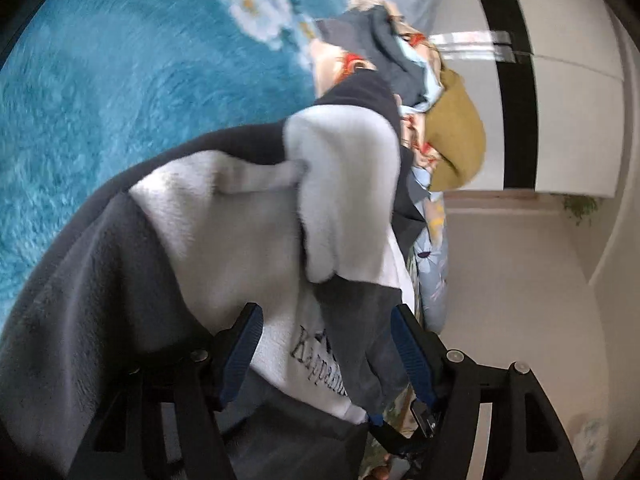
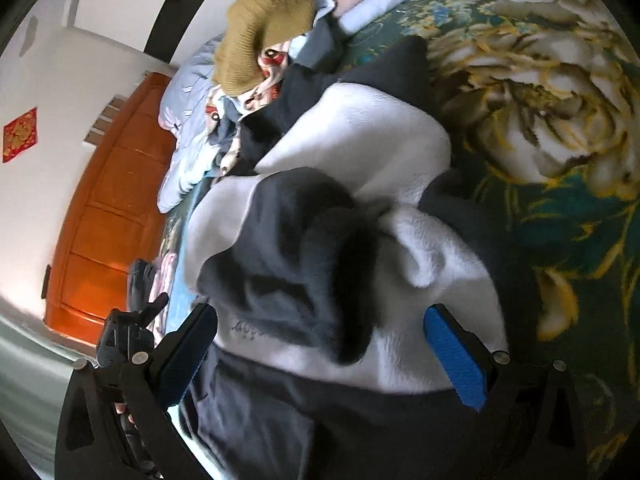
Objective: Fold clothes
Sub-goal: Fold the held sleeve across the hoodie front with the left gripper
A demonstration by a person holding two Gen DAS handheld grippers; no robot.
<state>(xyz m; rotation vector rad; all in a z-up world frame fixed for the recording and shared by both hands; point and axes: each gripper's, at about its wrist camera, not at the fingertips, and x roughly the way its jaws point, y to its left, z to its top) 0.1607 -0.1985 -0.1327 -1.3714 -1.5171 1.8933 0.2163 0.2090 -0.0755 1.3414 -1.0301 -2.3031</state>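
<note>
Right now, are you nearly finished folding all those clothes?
Not nearly. Nothing looks neatly folded yet. In hand: the fluffy dark grey and white fleece top lies bunched on the green flowered blanket, with the left gripper and right gripper around it, jaws open. Left to do: this top, plus the jumbled pile behind it with the mustard knitted piece on top.
</note>
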